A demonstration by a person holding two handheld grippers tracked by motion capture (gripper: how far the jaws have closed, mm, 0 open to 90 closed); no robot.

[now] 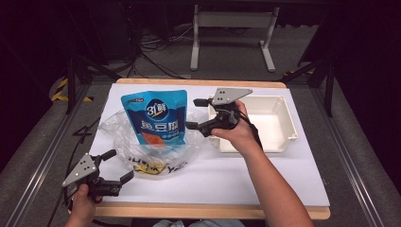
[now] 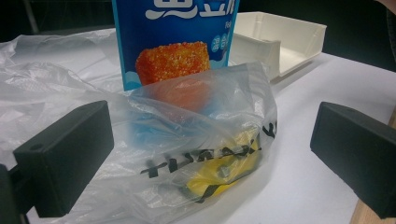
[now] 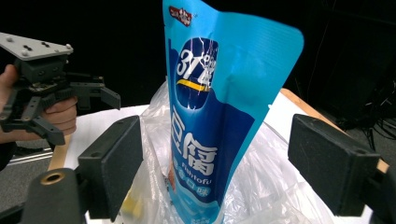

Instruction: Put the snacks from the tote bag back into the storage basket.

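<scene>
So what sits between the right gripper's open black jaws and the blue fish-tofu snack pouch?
Nothing. In the right gripper view, the right gripper frames the blue pouch with air on both sides; the crumpled clear plastic bag lies around the pouch's base.

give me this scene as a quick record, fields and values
pouch: blue, upright, lower end inside the bag
bag: clear plastic, on the table, something yellow inside
tray: white, behind the right hand, nothing visible in it
left gripper: open, beside the bag's near edge, holding nothing
right gripper: open, beside the pouch, not gripping it
table: white top
</scene>
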